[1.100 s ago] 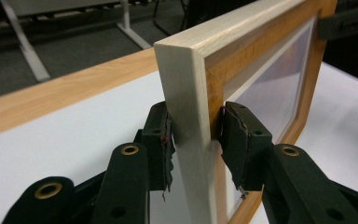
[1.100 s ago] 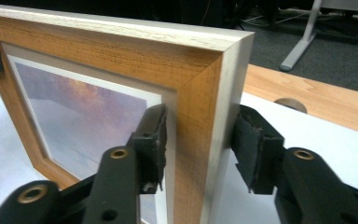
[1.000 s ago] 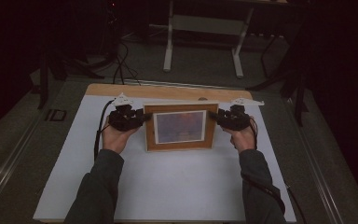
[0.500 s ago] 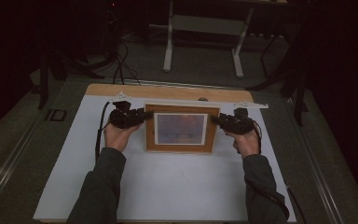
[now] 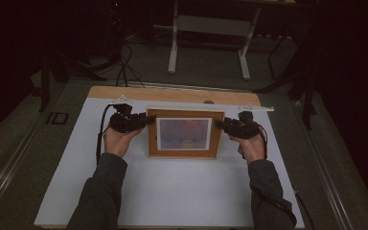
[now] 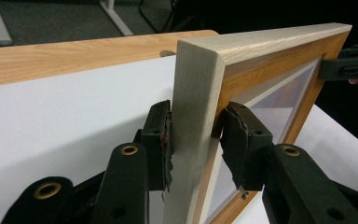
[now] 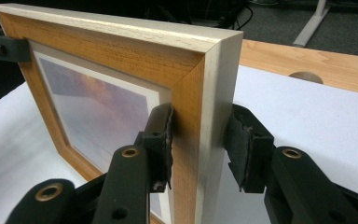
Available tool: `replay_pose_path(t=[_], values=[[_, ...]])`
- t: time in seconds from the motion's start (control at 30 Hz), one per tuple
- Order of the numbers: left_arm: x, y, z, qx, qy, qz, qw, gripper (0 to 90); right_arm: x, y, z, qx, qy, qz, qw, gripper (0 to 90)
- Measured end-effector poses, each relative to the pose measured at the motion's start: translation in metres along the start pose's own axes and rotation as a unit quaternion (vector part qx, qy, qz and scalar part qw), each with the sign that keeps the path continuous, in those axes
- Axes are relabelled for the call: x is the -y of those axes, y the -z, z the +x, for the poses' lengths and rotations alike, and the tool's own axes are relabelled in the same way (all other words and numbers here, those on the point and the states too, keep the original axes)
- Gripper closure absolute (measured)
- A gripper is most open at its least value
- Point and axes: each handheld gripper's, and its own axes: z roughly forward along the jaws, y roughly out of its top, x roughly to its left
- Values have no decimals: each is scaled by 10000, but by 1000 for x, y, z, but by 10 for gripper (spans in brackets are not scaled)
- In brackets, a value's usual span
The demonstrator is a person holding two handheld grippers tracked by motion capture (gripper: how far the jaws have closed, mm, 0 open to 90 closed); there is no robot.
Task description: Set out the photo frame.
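A wooden picture frame point(image 5: 185, 114) with a pale outer edge and a sunset-coloured print stands tilted up on the white board between both hands. My left gripper point(image 5: 143, 121) is shut on its left side rail; in the left gripper view the pads point(image 6: 161, 140) press the rail point(image 6: 196, 93) from front and back. My right gripper point(image 5: 220, 124) clamps the opposite side rail point(image 7: 200, 84), one pad point(image 7: 161, 140) on the front face and the other behind it. Each gripper view also catches the other gripper at the frame's far side: the right one point(image 6: 349, 65), the left one point(image 7: 2, 49).
The white board point(image 5: 172, 191) covers a wooden table whose far edge point(image 5: 172, 94) stays bare. A small round fitting point(image 5: 209, 101) sits on that edge behind the frame. Beyond the table stand the white legs of another table point(image 5: 208, 43) and dark floor cables.
The right hand has drifted a little toward the near side. The frame stays clamped between both grippers, hardly shifted.
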Motion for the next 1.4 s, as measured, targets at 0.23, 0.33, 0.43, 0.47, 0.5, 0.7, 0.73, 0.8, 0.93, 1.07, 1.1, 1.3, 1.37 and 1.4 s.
replay_pose_path(t=[0.23,0.33,0.43,0.47,0.5,0.7,0.73,0.8,0.93,1.07,1.1,1.3,1.37,1.4], values=[[0,2,0,-36,-3,30,10000,638,-1,-1,1,-74,28,39,10000,620],[0,2,0,-35,3,26,10000,634,0,-1,0,-79,11,-1,10000,614],[1,2,-1,-61,-9,-16,10000,623,4,-6,1,-74,15,29,10000,576],[1,3,-1,-51,12,-31,10000,617,5,-7,2,-70,37,53,10000,565],[1,3,-1,-54,10,-35,10000,607,6,-9,3,-71,107,71,9999,551],[3,6,1,-73,24,-68,9999,577,7,-9,5,-48,165,77,9998,530],[3,6,1,-73,24,-68,9999,577,7,-8,5,-42,172,79,9998,530],[5,7,0,-100,-9,-75,9999,565,7,-6,5,-21,179,65,9998,517],[8,11,-1,-156,-45,-80,9998,558,7,-1,4,23,206,66,9998,505],[9,17,-1,-191,-44,-121,9997,552,9,4,2,37,213,52,9998,501],[9,17,-1,-191,-44,-121,9997,551,9,4,2,37,213,52,9998,501],[11,29,-4,-304,-150,-134,9993,545,12,13,-3,68,187,24,9998,499],[13,32,-4,-301,-139,-161,9993,545,13,16,-3,62,206,24,9998,500],[13,34,-5,-303,-144,-156,9993,543,13,17,-3,60,201,19,9998,500]])
